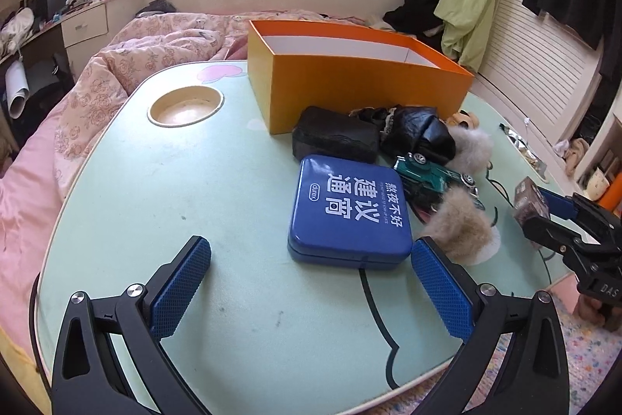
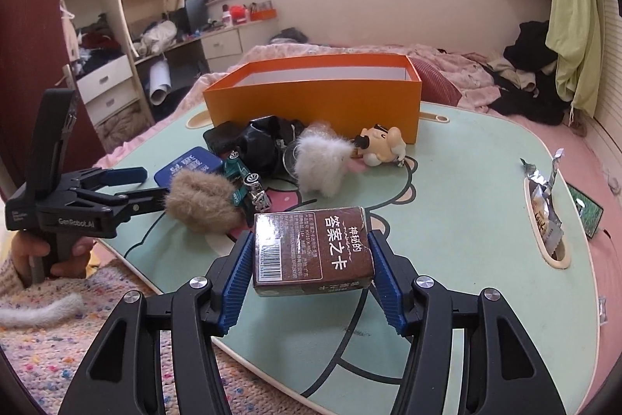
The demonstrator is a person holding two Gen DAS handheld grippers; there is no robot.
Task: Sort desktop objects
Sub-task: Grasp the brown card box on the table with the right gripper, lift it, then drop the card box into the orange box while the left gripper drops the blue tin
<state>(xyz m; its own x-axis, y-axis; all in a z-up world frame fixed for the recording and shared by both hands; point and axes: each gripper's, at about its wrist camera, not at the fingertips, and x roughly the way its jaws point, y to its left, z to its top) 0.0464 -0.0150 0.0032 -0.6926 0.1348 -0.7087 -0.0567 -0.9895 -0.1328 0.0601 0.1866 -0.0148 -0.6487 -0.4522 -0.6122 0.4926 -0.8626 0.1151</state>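
My right gripper [image 2: 311, 240] is shut on a brown card box [image 2: 311, 251] with white print, held just above the near edge of the green table [image 2: 466, 181]. The left wrist view shows that box [image 1: 526, 201] at far right, between the right gripper's fingers [image 1: 559, 207]. My left gripper [image 1: 311, 246] is open and low over the table, with a blue tin [image 1: 350, 209] lying just ahead of its fingers. An open orange box [image 1: 361, 80] stands at the far side. A black pouch [image 1: 334, 135], a green toy car [image 1: 431, 177] and a brown fur ball [image 1: 458, 224] lie in front of it.
A white fur ball [image 2: 322, 158] and a cartoon figure [image 2: 381, 142] lie near the orange box [image 2: 311, 104]. A foil wrapper [image 2: 544, 197] sits in a slot at the table's right. A round cup recess [image 1: 186, 105] is at far left. A bed surrounds the table.
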